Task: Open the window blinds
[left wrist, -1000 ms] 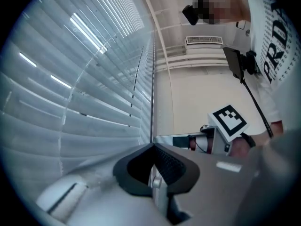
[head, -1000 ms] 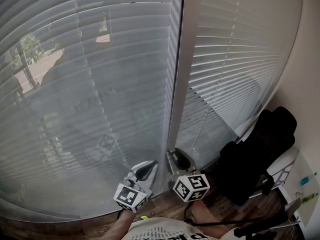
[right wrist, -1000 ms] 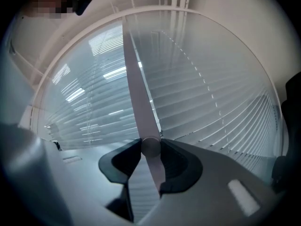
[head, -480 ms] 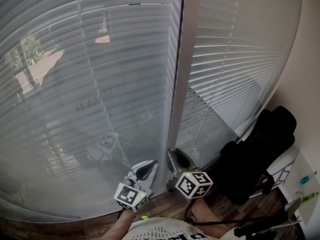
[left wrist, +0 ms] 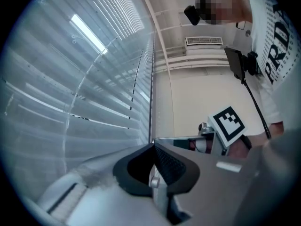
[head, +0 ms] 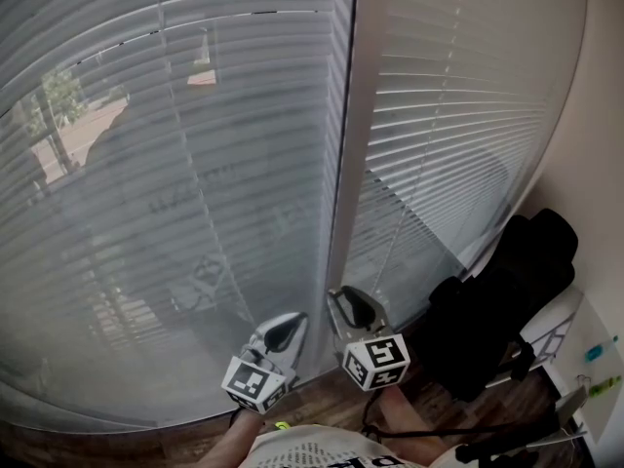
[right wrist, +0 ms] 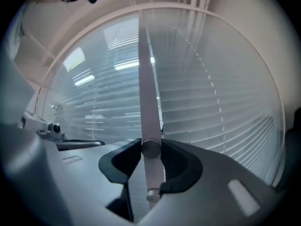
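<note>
While the window blinds (head: 175,213) are lowered over both panes, with the outdoors dimly seen through the left panel's slats, the right gripper (right wrist: 150,146) is found clamped on the tilt wand (right wrist: 145,79), which stands upright before the slats. The left gripper (left wrist: 154,147) is noted alongside, jaws together, nothing held.

The blinds (head: 195,213) and the white post (head: 349,144) block the way ahead, a black chair (head: 507,291) fills the right by the wall (head: 606,115), and the floor (head: 58,448) on the left is free.
</note>
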Action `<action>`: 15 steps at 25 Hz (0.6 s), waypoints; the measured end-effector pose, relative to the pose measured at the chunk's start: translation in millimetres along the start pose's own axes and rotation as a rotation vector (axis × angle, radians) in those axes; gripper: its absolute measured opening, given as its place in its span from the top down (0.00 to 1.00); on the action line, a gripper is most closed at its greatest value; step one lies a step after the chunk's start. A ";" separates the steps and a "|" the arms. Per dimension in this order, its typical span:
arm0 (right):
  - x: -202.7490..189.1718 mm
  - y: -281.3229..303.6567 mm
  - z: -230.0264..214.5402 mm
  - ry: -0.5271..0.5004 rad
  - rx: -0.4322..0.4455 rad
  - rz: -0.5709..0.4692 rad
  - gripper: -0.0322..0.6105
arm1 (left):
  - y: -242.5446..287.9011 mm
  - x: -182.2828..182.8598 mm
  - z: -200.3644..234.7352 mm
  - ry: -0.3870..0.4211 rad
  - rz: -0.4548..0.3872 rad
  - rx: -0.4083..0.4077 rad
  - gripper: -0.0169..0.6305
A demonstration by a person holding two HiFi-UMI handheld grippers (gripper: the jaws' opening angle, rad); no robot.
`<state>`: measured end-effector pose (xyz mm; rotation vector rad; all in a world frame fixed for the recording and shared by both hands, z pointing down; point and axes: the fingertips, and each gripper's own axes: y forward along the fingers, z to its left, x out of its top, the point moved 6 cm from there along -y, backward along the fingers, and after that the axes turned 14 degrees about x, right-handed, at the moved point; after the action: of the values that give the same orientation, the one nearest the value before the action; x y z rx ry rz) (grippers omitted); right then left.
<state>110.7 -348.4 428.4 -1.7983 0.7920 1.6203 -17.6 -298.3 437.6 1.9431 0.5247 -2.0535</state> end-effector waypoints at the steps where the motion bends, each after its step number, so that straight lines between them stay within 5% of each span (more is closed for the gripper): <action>1: 1.5 -0.1 1.7 -0.073 -0.002 0.027 0.74 | -0.1 -0.1 -0.4 0.000 0.001 0.000 0.99; 6: 3.5 3.4 10.8 -0.355 -0.017 0.134 0.72 | 0.3 0.3 -3.7 0.001 0.000 -0.002 0.99; 15: -0.3 10.9 15.5 -0.618 -0.027 0.211 0.73 | -0.7 -1.7 -4.1 0.004 0.004 0.009 0.99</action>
<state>92.3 -343.8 427.0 -1.1376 0.6769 2.1684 -14.1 -296.0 439.3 1.9524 0.5132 -2.0535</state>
